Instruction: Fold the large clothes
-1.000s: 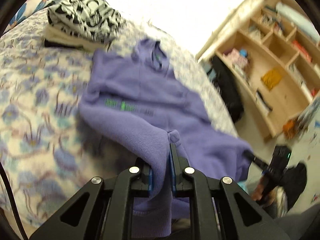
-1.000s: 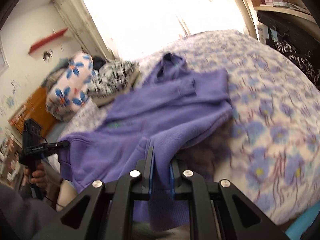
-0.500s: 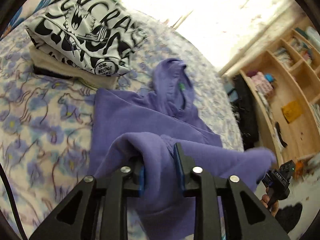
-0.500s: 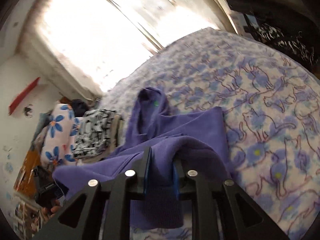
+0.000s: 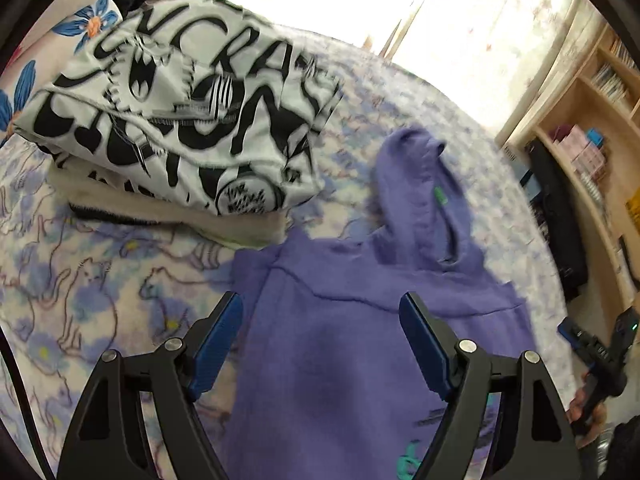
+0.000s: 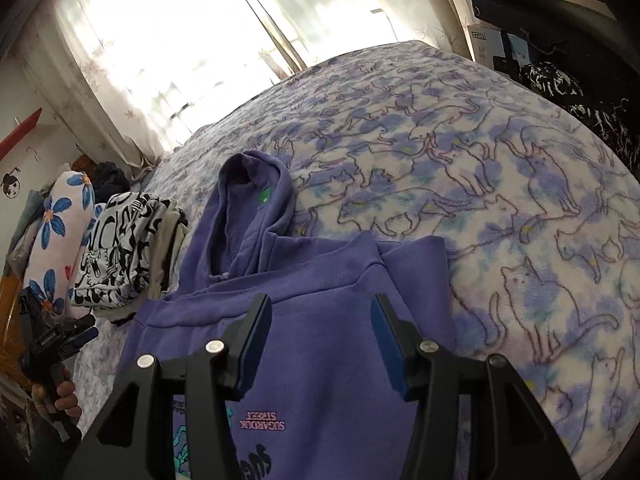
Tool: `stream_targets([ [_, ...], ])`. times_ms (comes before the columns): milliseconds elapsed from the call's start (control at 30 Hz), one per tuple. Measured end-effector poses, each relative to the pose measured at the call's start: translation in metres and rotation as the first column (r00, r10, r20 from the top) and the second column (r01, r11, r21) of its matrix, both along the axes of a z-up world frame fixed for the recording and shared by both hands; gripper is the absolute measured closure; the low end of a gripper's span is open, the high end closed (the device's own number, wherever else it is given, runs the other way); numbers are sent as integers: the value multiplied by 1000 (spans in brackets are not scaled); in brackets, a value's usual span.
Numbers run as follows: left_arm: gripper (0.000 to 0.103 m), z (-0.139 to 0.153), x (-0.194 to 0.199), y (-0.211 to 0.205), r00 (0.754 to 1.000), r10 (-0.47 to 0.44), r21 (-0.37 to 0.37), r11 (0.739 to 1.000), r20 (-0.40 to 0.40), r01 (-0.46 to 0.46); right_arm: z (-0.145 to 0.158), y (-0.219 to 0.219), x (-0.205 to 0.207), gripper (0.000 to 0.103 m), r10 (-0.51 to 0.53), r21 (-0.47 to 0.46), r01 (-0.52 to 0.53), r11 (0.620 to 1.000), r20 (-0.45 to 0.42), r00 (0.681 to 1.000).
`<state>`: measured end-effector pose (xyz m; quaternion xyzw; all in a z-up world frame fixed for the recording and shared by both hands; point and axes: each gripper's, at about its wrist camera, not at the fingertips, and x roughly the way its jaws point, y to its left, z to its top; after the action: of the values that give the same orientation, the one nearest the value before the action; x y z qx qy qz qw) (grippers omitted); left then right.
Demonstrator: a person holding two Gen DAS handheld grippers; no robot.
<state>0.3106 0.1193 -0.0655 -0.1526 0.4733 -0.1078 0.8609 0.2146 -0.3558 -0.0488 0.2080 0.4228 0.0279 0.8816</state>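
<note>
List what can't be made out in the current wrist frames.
- Hoodie lower part: both views, cut off by the bottom edge and covered by the black fingers.
- Sleeves: neither view shows them; whether they are tucked under cannot be told.
- Chest print: left view, blurred and partly behind a finger.
- Pile under the printed top: left view, only edges show.
- Shelf contents: left view, too small.

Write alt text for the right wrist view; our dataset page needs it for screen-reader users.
A purple hoodie lies folded on a cat-print bedspread, hood toward the window, with the open right gripper just above it, its jaws just opened. Folded clothes are stacked at left.
</note>
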Motion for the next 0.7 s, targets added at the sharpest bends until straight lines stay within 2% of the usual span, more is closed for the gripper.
stream_targets([
  [200,27,-39,20,-8,998,-24,73,997,-54,28,-38,-5,29,51,11,-56,-16,998,-89,996],
  [267,38,-49,27,-12,997,-47,95,994,-61,52,-46,-6,37,51,19,-74,-27,997,-106,994],
  [333,44,-55,33,-18,995,-74,110,991,-70,81,-51,-5,44,51,30,-95,-41,995,-114,993],
  [433,46,-62,40,-26,994,-85,141,985,-71,94,-60,-4,56,51,42,-115,-57,992,-129,991],
  [500,51,-67,46,-33,993,-89,158,982,-74,100,-69,-2,65,51,36,-132,-58,989,-167,985],
  [533,61,-68,48,-35,993,-88,162,982,-77,100,-73,-2,68,51,34,-135,-59,989,-176,984],
  [567,75,-70,50,-38,993,-83,173,980,-79,96,-76,-1,69,53,33,-138,-58,989,-177,984],
  [667,94,-70,50,-46,996,-61,245,967,-60,74,-78,4,69,94,59,-141,-83,987,-164,985],
  [700,94,-67,47,-49,997,-60,267,961,-39,68,-74,9,65,95,61,-177,-86,980,-144,988],
])
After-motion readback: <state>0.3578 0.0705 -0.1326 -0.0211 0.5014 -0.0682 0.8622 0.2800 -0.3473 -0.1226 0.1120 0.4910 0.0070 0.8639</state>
